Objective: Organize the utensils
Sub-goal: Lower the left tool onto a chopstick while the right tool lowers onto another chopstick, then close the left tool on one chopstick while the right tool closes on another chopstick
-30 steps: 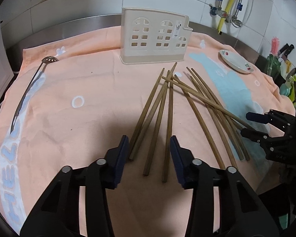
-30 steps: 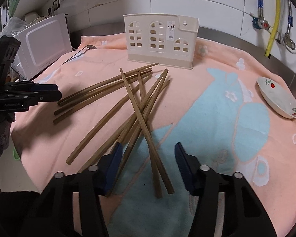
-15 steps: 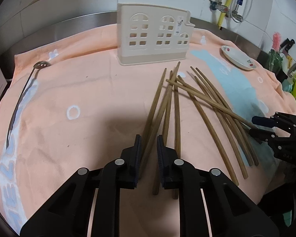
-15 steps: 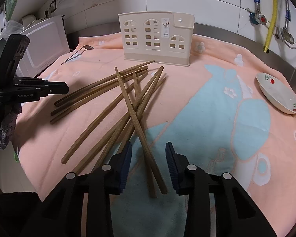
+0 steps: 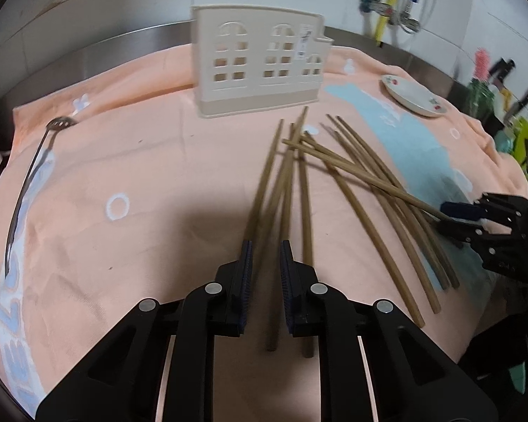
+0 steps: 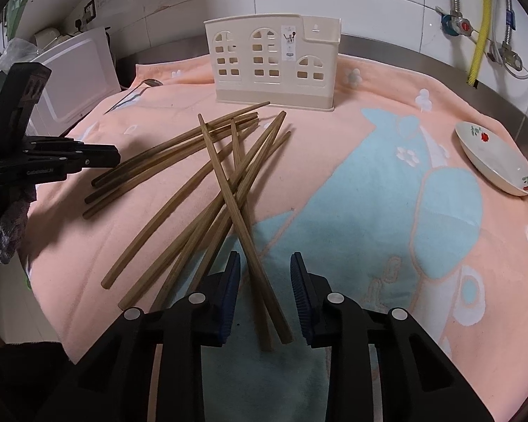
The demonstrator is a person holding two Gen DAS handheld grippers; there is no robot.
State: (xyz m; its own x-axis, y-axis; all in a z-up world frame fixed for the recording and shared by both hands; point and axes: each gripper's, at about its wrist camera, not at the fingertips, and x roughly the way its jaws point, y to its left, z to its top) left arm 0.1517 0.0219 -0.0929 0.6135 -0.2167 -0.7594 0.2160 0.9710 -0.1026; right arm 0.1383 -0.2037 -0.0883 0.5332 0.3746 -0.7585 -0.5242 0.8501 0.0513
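Several brown chopsticks (image 6: 207,190) scattered in a crossed heap on the peach-and-blue towel (image 6: 387,211), in front of the cream utensil holder (image 6: 274,61) with house-shaped cut-outs, which stands upright at the far side of the towel. Holder's contents not visible from either view.

Left gripper (image 5: 266,260): blue-padded fingers drawn close, narrow gap between, straddling the near ends of about two chopsticks (image 5: 281,193) from the left-hand group. Contact of pads with the sticks not resolvable; sticks blurred there. Cannot tell whether pinching. In the right wrist view, same gripper (image 6: 114,156) seen side-on at the left edge, tip just beside the ends of the left-hand sticks.

Right gripper (image 6: 265,274): fingers spread moderately, set either side of two crossed chopsticks whose near ends lie between the pads; clear gaps on both sides, no contact. In the left wrist view, same gripper (image 5: 447,216) at the right edge, tips at the ends of the right-hand sticks.

Slotted metal spoon (image 5: 28,179) lying along the towel's left edge, well apart from the heap. Small flower-patterned dish (image 6: 492,158) on the towel's right side. White appliance (image 6: 70,81) beyond the left corner.
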